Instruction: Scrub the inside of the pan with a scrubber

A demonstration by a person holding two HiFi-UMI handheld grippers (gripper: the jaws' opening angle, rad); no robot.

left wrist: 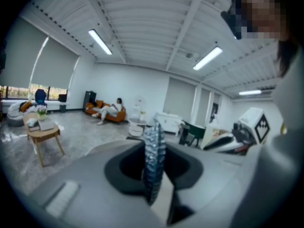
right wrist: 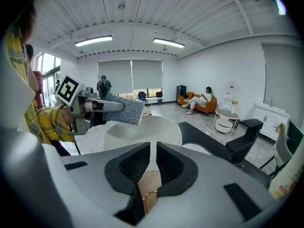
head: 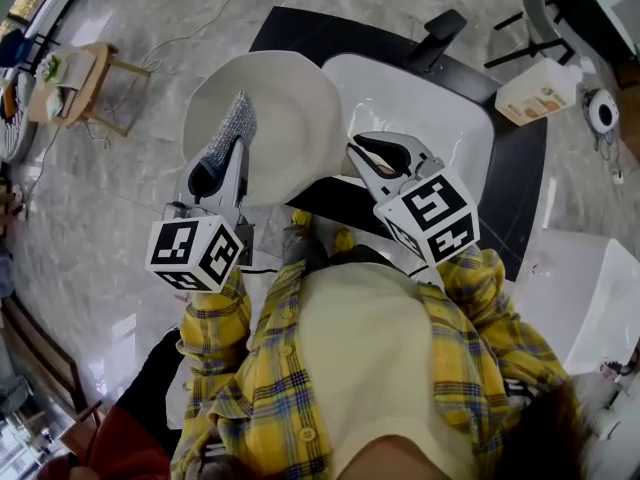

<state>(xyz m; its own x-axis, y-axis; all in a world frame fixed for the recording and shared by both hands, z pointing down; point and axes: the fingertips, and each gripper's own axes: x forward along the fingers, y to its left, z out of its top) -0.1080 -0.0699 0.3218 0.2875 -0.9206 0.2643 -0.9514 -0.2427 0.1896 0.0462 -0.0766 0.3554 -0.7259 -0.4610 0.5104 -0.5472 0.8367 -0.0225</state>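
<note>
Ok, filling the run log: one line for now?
left gripper: holds silver mesh scrubber above white pan | right gripper: on tan handle

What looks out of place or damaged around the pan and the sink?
Nothing stands out. The left tool grips the scrubber over the white pan, and the right tool holds that pan's handle, by the sink. No spill or damage shows.

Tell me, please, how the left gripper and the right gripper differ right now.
The left gripper pinches a silvery scrubber; the right gripper clamps the wooden handle of the white pan. The left gripper reaches over the pan's inside; the right gripper sits at its edge. Both are shut and carry a marker cube.
</note>
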